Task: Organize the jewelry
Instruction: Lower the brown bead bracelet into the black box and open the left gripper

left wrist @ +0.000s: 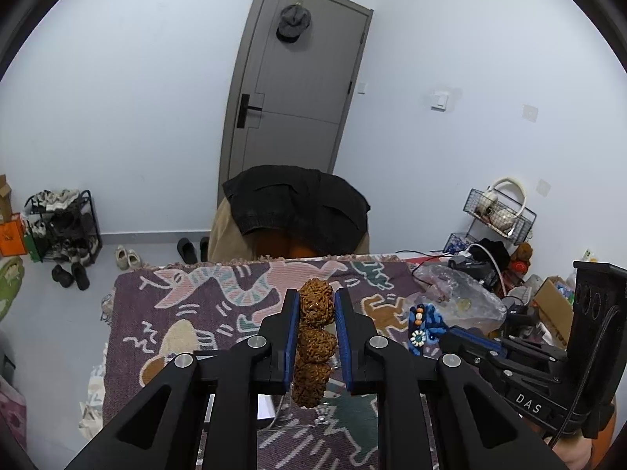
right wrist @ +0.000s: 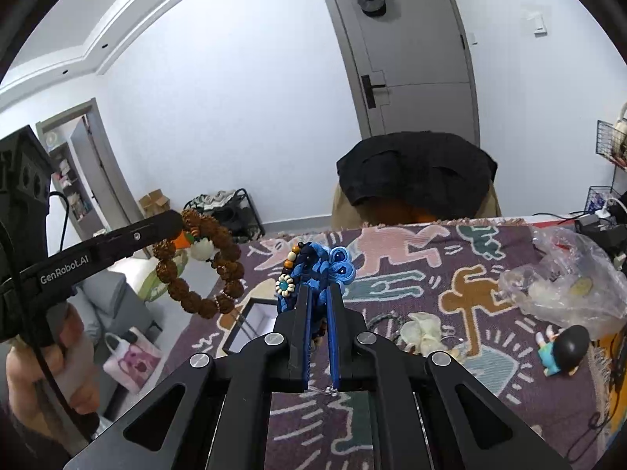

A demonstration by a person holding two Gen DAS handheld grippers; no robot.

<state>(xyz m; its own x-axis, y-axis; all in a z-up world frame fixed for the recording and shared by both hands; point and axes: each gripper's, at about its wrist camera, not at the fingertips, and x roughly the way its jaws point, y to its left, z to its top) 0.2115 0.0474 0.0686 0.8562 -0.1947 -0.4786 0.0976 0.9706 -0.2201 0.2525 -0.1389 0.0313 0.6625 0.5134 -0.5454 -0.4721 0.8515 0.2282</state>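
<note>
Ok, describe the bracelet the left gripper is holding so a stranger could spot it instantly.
Start at the purple patterned rug covering the table. Held up above its left edge, the left gripper pinches a brown bead bracelet, a hanging loop of big, rough, wrinkled seeds. Unlike the blue knotted cord ornament in the right gripper, it is all brown and bumpy, with a pale charm inside the loop.

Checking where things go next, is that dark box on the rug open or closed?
Open: the box sits lidless on the rug, pale lining showing inside; contents hidden behind the right claw.
</note>
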